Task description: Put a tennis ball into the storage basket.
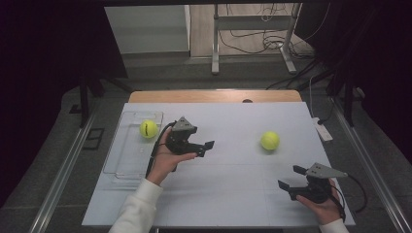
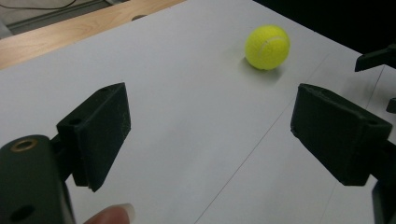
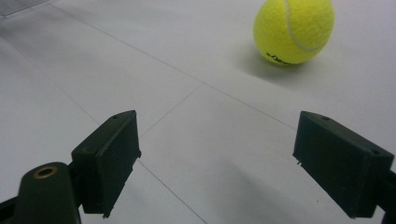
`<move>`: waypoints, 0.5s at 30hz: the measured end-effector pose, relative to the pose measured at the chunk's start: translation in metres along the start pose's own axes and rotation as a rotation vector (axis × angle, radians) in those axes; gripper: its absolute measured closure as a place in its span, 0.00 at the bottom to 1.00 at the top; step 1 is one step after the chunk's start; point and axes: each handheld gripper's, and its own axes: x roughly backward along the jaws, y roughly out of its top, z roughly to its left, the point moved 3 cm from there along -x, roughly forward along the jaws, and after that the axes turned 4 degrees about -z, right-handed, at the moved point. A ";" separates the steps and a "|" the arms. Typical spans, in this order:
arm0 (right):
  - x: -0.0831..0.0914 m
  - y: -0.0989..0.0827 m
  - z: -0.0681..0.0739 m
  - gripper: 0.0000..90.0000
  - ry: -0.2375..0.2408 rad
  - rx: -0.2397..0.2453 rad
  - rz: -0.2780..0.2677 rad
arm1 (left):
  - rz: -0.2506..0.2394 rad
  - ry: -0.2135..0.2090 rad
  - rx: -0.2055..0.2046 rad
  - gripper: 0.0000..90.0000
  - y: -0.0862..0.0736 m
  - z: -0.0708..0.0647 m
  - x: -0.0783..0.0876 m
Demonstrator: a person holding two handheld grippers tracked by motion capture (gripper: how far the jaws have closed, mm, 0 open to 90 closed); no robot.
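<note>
One yellow tennis ball lies on the white table top, right of centre. A second tennis ball rests in the far end of a clear tray at the left. My left gripper is held just right of the tray, open and empty, pointing right toward the loose ball, well short of it. Its jaws stand wide apart over bare table. My right gripper sits near the front right edge, open and empty, with the loose ball ahead of it.
The clear tray runs along the table's left side. A wooden strip borders the far edge. A white remote-like item hangs at the right edge. Beyond the table are a metal stand and floor cables.
</note>
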 end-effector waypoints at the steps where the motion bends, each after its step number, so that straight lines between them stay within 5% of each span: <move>1: 0.000 0.000 0.000 0.16 0.000 0.000 0.000 | 0.000 0.000 0.000 0.15 0.000 0.000 0.000; 15: -0.003 0.000 0.002 0.16 0.008 0.002 0.002 | 0.015 -0.018 0.009 0.15 0.004 -0.006 -0.020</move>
